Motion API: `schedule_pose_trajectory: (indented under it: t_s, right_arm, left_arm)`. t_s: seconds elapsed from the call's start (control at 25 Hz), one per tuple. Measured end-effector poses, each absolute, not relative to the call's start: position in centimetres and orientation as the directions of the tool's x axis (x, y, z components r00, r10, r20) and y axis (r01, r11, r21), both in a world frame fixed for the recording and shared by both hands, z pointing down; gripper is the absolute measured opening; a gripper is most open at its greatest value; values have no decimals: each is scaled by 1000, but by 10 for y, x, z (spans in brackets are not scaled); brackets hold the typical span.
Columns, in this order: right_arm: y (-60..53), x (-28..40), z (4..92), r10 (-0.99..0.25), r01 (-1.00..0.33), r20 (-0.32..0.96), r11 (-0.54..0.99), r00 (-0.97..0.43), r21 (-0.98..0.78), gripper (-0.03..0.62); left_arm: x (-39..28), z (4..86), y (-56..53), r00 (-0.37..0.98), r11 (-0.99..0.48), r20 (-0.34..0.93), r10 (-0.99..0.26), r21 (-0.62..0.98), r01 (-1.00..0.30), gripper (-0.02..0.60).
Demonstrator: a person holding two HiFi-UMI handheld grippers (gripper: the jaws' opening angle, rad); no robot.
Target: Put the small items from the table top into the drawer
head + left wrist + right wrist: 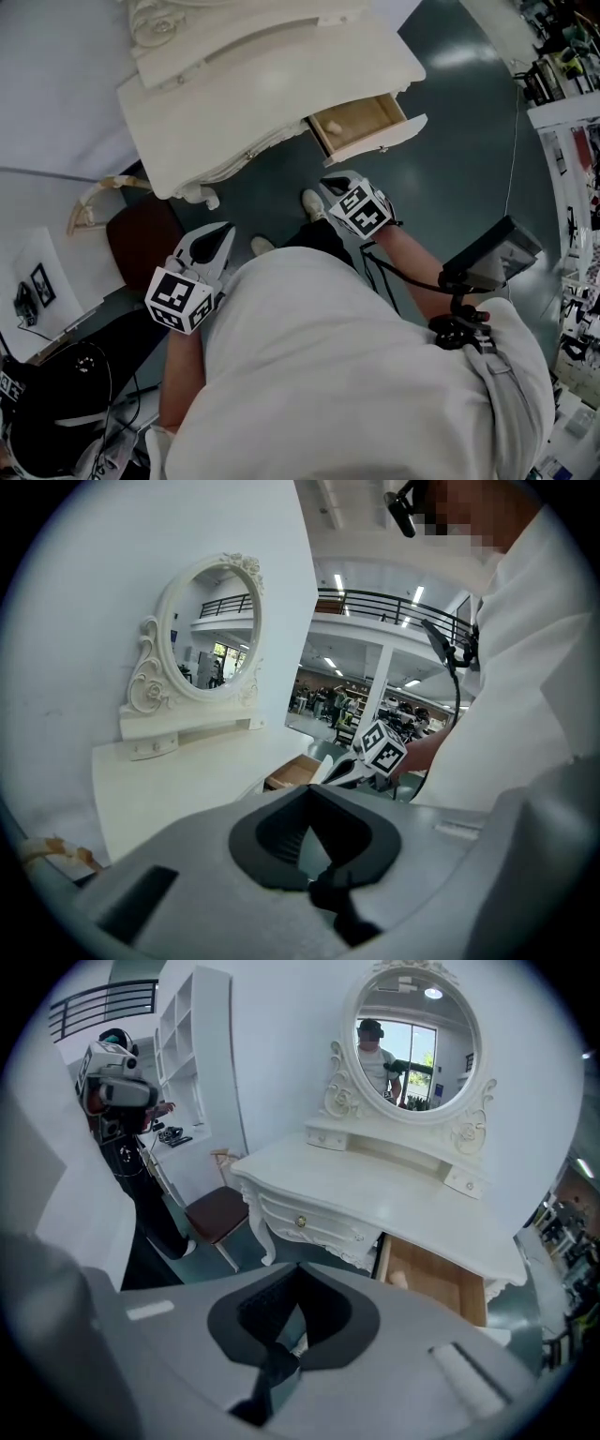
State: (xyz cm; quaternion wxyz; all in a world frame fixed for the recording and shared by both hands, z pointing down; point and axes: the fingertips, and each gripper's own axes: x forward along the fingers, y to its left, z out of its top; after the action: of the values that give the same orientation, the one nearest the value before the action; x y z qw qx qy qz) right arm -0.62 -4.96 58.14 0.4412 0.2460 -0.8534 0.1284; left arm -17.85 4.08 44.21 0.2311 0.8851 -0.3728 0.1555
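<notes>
drawer (361, 120) stands open under the surface (253, 94); my left hand-held gripper (225, 232) and right hand-held gripper (333, 180) hang pinched shut and empty, since nothing seems left to load.

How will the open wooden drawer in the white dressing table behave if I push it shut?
The open wooden drawer looks rigid, so it should probably slide straight in rather than flex. It appears shallow and nearly empty, so likely light. It is pulled well out of the white dressing table, so an off-centre push might skew it.
</notes>
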Motion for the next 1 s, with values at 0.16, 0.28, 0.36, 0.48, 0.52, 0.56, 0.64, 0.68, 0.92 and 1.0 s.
schedule_pose_trajectory:
  t_s: [0.16, 0.28, 0.36, 0.48, 0.52, 0.56, 0.64, 0.68, 0.92, 1.0]
  right_arm:
    - [-40, -26, 569, -288, -497, 799, 868, -528, -15, 0]
    - [-34, -35, 565, -271, -463, 792, 886, -548, -18, 0]
    - [-33, -41, 561, -269, -451, 787, 893, -555, -12, 0]
    - [-33, -48, 553, -270, -432, 781, 902, -564, -1, 0]
    - [-33, -49, 551, -270, -427, 778, 904, -567, 3, 0]
    - [-33, -50, 550, -269, -424, 776, 906, -570, 3, 0]
    - [-32, -53, 546, -266, -423, 772, 906, -578, -5, 0]
    - [-32, -55, 544, -265, -421, 770, 907, -581, -5, 0]
    - [-20, -73, 536, -278, -407, 761, 913, -587, 20, 0]
    - [-14, -77, 533, -284, -406, 756, 914, -590, 27, 0]
  left_arm:
    - [-185, 443, 45, 664, -601, 455, -593, 298, -741, 2]
    - [-187, 444, 49, 657, -592, 455, -602, 298, -749, 2]
    - [-189, 445, 52, 652, -586, 454, -607, 299, -753, 2]
    - [-192, 446, 54, 647, -577, 454, -612, 302, -758, 2]
    - [-192, 446, 55, 646, -575, 454, -613, 303, -760, 2]
    - [-192, 446, 55, 645, -573, 455, -614, 304, -761, 2]
    - [-192, 445, 54, 645, -572, 453, -615, 308, -761, 2]
    - [-191, 444, 53, 647, -572, 452, -614, 310, -759, 2]
    - [-203, 448, 64, 656, -582, 440, -613, 309, -752, 2]
    - [-205, 449, 69, 659, -586, 437, -612, 308, -749, 2]
